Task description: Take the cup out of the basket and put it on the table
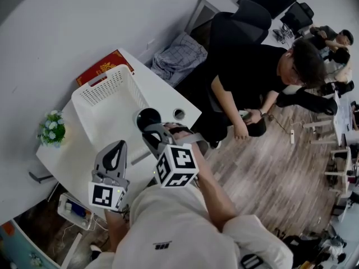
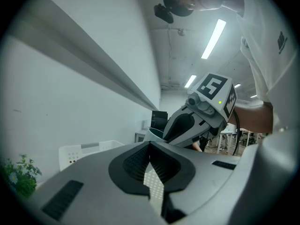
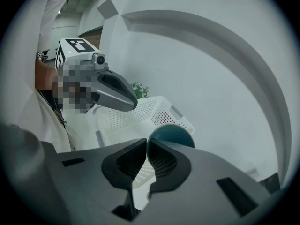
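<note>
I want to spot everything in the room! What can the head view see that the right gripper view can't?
Only the head view: a seated person in black, the wooden floor and a red box behind the basket.

Only the right gripper view: the right gripper seen close up, its own jaws nipping the rim of the cup, and a curved ridge on the wall.

Both: the white basket, the cup, the little flowers and the left gripper.
</note>
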Demonstrator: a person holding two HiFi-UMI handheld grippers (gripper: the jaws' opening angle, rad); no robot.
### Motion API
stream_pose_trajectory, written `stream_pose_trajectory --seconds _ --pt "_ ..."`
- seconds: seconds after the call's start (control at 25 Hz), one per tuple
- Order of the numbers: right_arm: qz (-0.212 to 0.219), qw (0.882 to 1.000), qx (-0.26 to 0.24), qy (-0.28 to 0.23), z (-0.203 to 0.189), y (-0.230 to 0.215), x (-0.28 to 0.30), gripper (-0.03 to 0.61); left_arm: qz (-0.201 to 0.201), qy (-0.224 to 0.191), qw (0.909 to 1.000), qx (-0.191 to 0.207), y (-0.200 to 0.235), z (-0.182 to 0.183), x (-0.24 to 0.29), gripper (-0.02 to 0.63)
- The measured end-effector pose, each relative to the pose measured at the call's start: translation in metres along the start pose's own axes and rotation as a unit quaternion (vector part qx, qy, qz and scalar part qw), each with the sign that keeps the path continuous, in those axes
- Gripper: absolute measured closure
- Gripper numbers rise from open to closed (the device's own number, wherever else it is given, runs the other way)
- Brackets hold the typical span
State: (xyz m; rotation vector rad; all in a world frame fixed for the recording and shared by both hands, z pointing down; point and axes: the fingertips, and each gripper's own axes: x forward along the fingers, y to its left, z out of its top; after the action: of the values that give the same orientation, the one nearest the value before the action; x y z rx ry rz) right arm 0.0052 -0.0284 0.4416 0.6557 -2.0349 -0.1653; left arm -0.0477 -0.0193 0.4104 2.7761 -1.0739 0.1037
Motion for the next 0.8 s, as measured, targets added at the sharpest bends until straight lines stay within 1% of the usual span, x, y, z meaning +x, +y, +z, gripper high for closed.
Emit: stream_pose_trajectory --seconds 0.16,0.8 --pt "-0.009 1.0 0.005 -0.002 0.0 -0.002 -0.008 0.546 -0.012 0.001 0.9998 0.014 -0.003 -0.001 0.003 0.604" --pt "-0.035 0.999 0.028 -0.009 -0.009 -0.012 -0.041 0.546 -0.047 0.001 0.9986 0.024 -0.022 0.003 0.019 0.604"
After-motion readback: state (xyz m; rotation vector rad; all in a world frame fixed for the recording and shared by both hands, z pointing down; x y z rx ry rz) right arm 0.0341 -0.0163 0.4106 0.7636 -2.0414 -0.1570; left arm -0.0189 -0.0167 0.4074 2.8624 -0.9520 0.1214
